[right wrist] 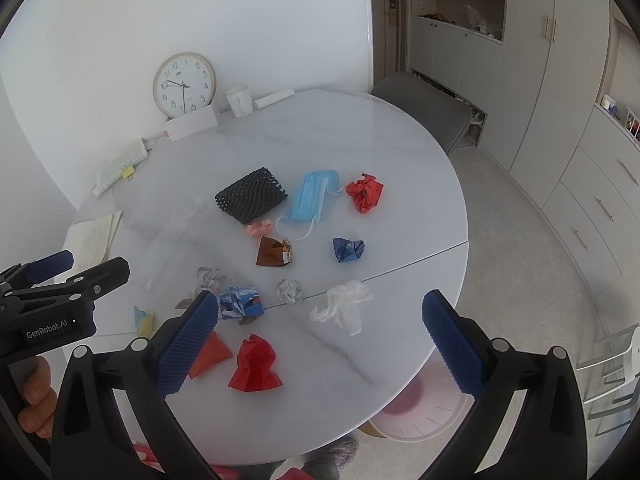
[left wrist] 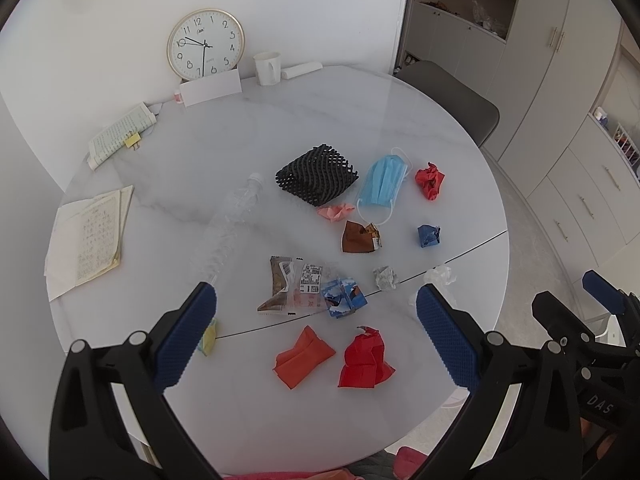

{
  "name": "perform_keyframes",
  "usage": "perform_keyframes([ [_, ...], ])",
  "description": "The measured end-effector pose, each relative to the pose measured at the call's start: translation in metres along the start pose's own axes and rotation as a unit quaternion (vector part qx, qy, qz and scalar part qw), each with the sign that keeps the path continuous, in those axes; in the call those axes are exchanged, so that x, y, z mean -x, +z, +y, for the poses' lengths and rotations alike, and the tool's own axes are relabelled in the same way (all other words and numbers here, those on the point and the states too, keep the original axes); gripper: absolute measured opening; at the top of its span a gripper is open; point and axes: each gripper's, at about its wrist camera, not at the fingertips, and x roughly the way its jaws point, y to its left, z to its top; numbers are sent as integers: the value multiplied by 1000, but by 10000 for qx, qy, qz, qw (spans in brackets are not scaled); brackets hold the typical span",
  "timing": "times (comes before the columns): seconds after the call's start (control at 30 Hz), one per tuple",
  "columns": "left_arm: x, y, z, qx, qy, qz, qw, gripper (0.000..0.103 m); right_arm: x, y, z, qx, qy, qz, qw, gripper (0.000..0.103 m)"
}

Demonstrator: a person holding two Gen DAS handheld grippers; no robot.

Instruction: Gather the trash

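Trash is scattered on a round white marble table (left wrist: 280,128) (right wrist: 392,152): a black foam net (left wrist: 316,178) (right wrist: 251,195), a blue face mask (left wrist: 382,186) (right wrist: 312,196), a crushed clear bottle (left wrist: 228,228), snack wrappers (left wrist: 294,290), red paper pieces (left wrist: 366,360) (right wrist: 256,364), an orange piece (left wrist: 302,356), a blue wad (left wrist: 428,235) (right wrist: 348,249) and a white tissue (right wrist: 342,306). My left gripper (left wrist: 316,336) is open and empty above the near red and orange pieces. My right gripper (right wrist: 320,340) is open and empty above the table's near edge.
A clock (left wrist: 205,44), a white cup (left wrist: 267,68), a booklet (left wrist: 120,136) and papers (left wrist: 90,240) stand at the back and left. A grey chair (left wrist: 452,96) is behind the table. A pink bin (right wrist: 420,412) sits on the floor under the table's near right edge. Cabinets line the right.
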Motion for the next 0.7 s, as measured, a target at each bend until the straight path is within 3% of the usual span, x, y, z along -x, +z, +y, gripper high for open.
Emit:
perform_keyframes([
  [0.7, -1, -1, 1, -15, -20, 45, 10000, 96, -1, 1, 0, 27, -17, 80, 10000, 101],
])
